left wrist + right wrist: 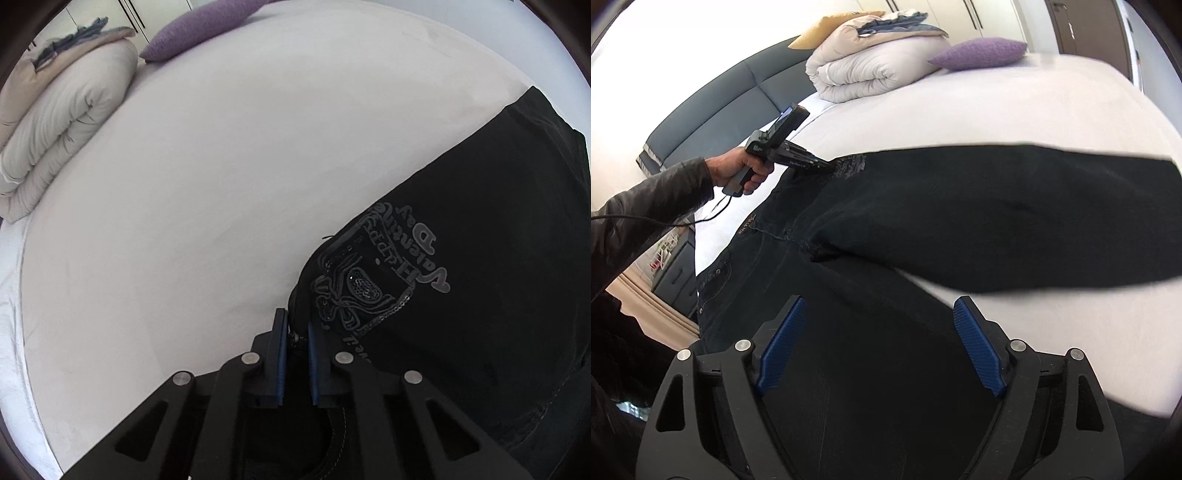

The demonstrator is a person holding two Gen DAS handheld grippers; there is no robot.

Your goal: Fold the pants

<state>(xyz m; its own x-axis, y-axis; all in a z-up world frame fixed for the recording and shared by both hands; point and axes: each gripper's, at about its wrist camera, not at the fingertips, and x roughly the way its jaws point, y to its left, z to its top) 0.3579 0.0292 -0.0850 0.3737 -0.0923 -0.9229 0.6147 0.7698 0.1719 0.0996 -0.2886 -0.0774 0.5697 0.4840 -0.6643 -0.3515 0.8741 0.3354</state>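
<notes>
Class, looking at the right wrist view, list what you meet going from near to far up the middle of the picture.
right gripper → black pants → white bed sheet → folded duvet

We see our left gripper [295, 332] built of matte black plastic, with ribbed blue pads [279, 354] on its fingers and round silver screw heads [250, 357] at the linkage joints, the arms cut with triangular openings. Our right gripper [879, 347] has the same black frame, blue pads [977, 350] and silver screws [1016, 345]. Our left hand [738, 171] comes out of a dark, shiny, creased sleeve [646, 214], and a thin black cable [698, 221] trails from the handle.
</notes>
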